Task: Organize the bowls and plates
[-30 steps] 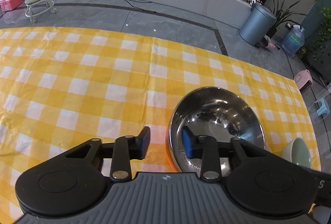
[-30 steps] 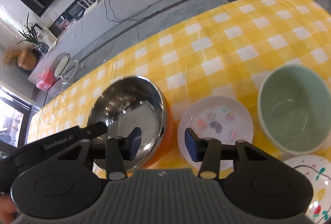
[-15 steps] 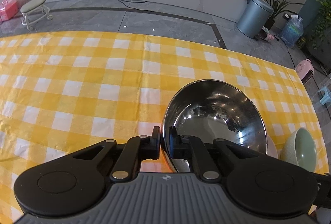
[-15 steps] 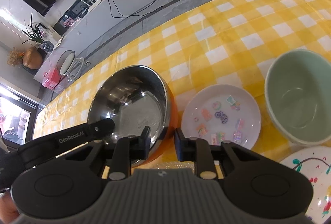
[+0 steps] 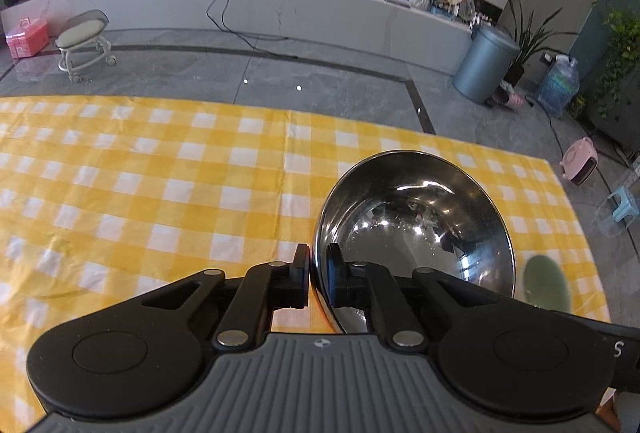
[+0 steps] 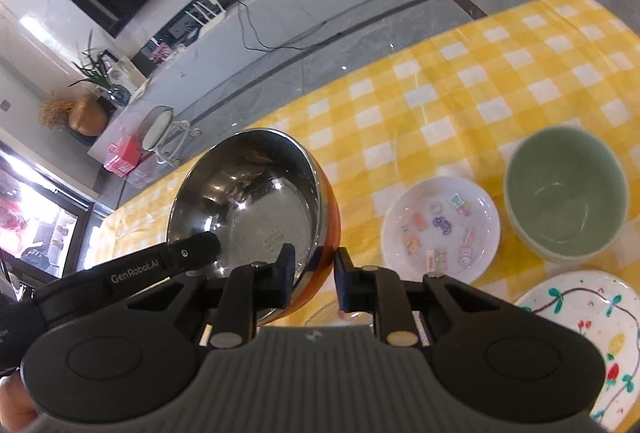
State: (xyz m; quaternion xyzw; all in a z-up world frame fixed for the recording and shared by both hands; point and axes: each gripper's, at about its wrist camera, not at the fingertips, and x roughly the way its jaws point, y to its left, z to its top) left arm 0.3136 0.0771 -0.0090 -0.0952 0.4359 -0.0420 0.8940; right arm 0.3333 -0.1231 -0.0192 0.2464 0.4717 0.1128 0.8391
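A steel bowl [image 5: 416, 221] with an orange outside is tilted and lifted off the yellow checked table [image 5: 160, 185]. My left gripper [image 5: 318, 273] is shut on its near rim. In the right wrist view the same bowl [image 6: 248, 201] is held up at the left, and my right gripper [image 6: 314, 273] is shut on its right rim, one finger inside and one on the orange wall. A green bowl [image 6: 566, 193], a small white plate with stickers [image 6: 440, 229] and a painted white plate [image 6: 580, 333] lie on the table to the right.
The green bowl [image 5: 546, 285] shows blurred behind the steel bowl in the left wrist view. The table's far edge [image 5: 280, 105] borders a grey floor with a stool [image 5: 82, 37] and a bin [image 5: 484, 67].
Both grippers closed from open onto the steel bowl's rim. The bowl has risen and tilted off the table, and both cameras have lifted with it.
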